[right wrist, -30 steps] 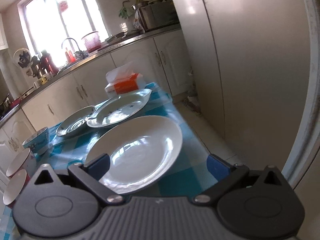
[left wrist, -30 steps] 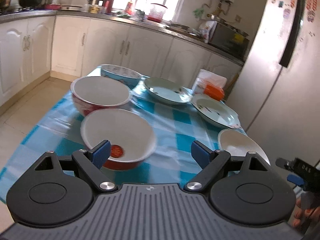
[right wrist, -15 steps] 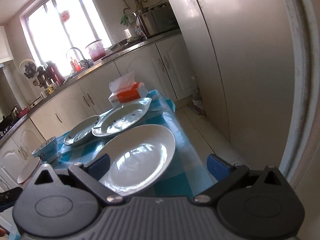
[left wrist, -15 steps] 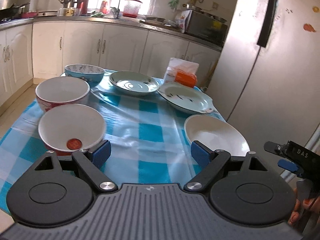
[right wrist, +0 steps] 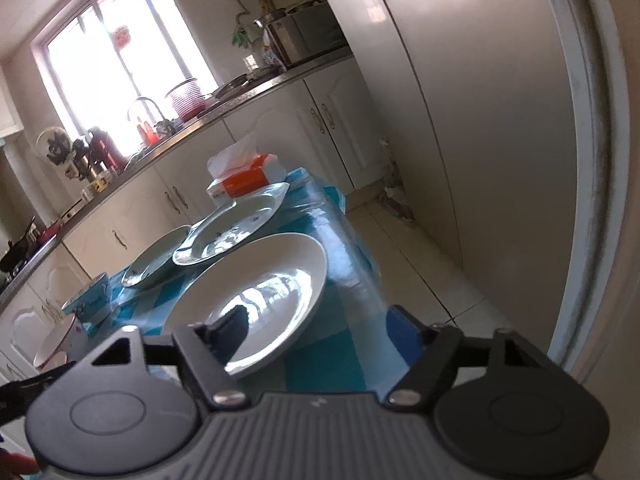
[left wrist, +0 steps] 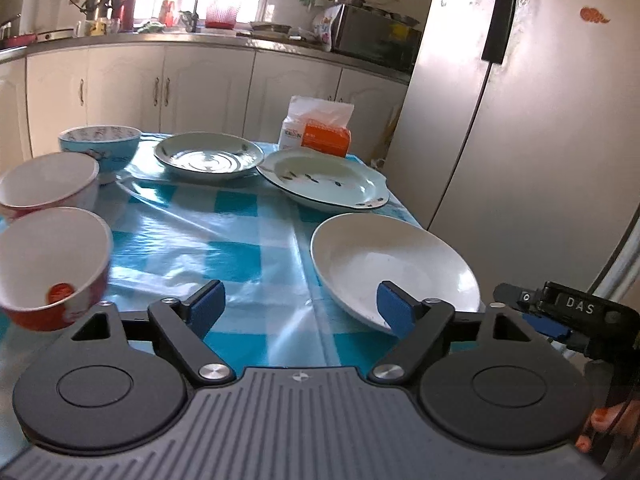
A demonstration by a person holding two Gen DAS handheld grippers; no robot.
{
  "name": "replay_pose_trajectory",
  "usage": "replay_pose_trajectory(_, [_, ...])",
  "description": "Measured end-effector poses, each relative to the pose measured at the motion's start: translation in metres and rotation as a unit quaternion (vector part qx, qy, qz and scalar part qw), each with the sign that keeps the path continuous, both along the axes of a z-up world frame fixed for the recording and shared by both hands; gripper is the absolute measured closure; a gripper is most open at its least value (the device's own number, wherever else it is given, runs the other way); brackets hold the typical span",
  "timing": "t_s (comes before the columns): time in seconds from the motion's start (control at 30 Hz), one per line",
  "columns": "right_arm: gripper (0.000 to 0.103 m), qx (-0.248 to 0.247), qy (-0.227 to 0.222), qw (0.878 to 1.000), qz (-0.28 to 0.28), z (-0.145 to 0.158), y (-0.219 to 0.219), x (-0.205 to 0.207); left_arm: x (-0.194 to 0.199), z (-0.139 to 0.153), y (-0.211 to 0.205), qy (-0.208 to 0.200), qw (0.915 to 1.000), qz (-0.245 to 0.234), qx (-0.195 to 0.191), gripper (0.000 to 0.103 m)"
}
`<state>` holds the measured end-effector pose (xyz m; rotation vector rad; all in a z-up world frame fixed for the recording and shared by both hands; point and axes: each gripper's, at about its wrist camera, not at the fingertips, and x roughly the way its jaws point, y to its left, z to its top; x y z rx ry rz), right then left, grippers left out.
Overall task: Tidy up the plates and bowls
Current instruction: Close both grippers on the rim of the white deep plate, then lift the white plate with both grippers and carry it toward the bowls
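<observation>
Right gripper (right wrist: 316, 330) closing, white plate (right wrist: 256, 296) rim between jaws, pads not yet pressing. Left gripper (left wrist: 300, 308) closing, wide, nothing between; same plate (left wrist: 394, 264) ahead-right.

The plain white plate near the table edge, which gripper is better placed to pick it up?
Right. The right gripper, jaws closing, already straddles the white plate's near rim; the left gripper points beside it.

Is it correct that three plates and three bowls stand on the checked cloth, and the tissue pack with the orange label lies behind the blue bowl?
Not quite. The left wrist view shows the tissue pack at the far end behind the two patterned plates, not behind the blue bowl, which stands at the far left. Three plates and three bowls on the checked cloth is right.
</observation>
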<state>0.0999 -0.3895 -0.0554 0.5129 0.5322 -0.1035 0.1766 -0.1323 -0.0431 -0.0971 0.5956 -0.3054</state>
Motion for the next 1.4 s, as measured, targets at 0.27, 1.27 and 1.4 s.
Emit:
replay_pose_trajectory(0.27, [0.043, 0.049, 0.001, 0.999, 0.003, -0.017, -0.015, 0.023, 0.046, -0.025, -0.023, 0.028, 0.9995, -0.006, 0.012, 0.038])
replay_pose_trajectory(1.27, [0.088, 0.012, 0.013, 1.0, 0.026, -0.025, 0.004, 0.051, 0.075, -0.042, -0.038, 0.052, 0.9983, -0.018, -0.019, 0.086])
replay_pose_trajectory(1.4, [0.089, -0.001, 0.004, 1.0, 0.03, -0.019, 0.013, 0.045, 0.063, -0.035, -0.027, 0.046, 0.9986, -0.007, -0.027, 0.086])
